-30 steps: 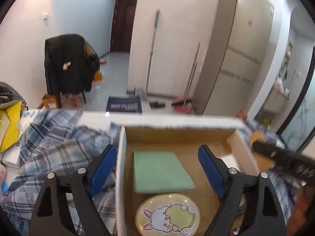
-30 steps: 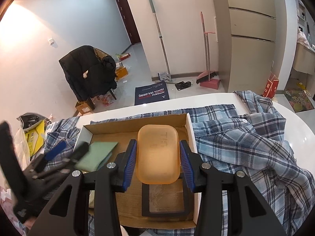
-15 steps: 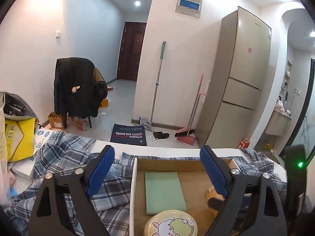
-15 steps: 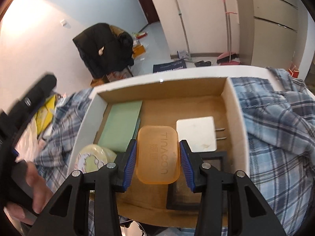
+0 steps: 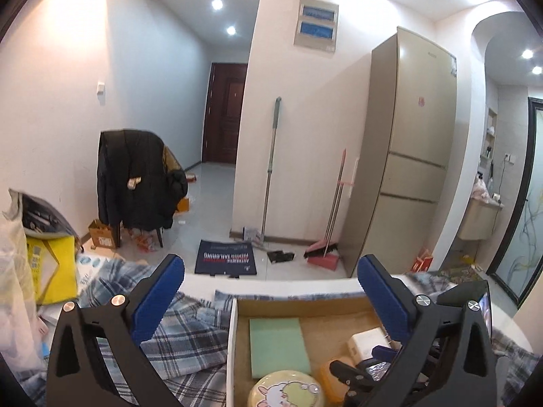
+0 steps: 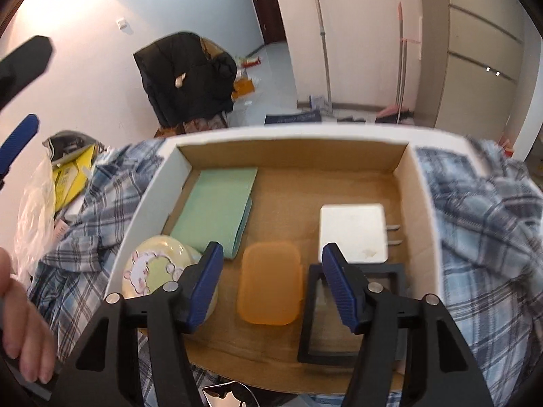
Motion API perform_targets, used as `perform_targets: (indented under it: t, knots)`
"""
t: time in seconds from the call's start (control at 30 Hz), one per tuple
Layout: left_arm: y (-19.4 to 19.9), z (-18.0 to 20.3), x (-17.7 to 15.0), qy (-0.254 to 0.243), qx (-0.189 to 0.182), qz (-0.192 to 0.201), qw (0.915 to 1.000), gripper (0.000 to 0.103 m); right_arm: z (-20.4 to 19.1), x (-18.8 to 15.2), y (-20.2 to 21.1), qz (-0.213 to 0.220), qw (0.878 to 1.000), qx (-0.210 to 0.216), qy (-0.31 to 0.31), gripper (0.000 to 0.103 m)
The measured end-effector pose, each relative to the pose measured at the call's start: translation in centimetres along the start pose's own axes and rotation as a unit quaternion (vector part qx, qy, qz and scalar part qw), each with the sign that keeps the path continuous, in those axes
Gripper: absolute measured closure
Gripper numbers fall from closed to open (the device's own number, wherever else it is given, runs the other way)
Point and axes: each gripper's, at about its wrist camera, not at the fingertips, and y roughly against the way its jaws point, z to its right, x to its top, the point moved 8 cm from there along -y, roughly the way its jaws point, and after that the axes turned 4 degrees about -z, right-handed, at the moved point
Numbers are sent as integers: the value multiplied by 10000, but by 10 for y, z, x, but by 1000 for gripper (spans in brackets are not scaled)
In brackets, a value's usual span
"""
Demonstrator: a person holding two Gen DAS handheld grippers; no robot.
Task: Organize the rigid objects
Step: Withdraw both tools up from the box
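My right claw [image 6: 271, 268] is parted over the orange case [image 6: 269, 283] lying in the cardboard box [image 6: 420, 186].

Its jaws have just been opening; the case sits flat between them on the box floor, and neither pad presses on it. Around it lie a green pad [image 6: 220, 207] toward the far left corner, a round bunny tin [image 6: 152, 268] at the near left wall, a white charger [image 6: 353, 230] toward the right wall and a black frame [image 6: 353, 315] at the near right. My left claw [image 5: 269, 300] has just been opening too, gaping wide and empty above the box's far edge. A plaid shirt [image 6: 482, 224] surrounds the box on the white bench [image 5: 288, 286].
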Motion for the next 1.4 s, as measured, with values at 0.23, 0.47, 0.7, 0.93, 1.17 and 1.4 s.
perform_targets:
  t: [0.23,0.47,0.7,0.93,1.17,1.4]
  knots:
    - [65,7,39,-97,-10,589,9982,0,11,19,82,919,9951,-326,176,43]
    - [144,12,41,-341,62,1078,9936,0,13,-8,159,1491,9884,-135,259,41]
    - [194,11,12,-99,7,926,9957,0,3,-45,208,1934,9802,42,416,26]
    - [210,11,-27,-161,214,676,9974,0,9,-63,223,2616,9640,148,456,0]
    - [184,17,-65,-197,161,379,9990,0,21,-76,204,2601,9642,-58,514,0]
    - [148,14,-100,-275,136,-146,9994,0,33,-80,181,2411,9686,-154,585,0]
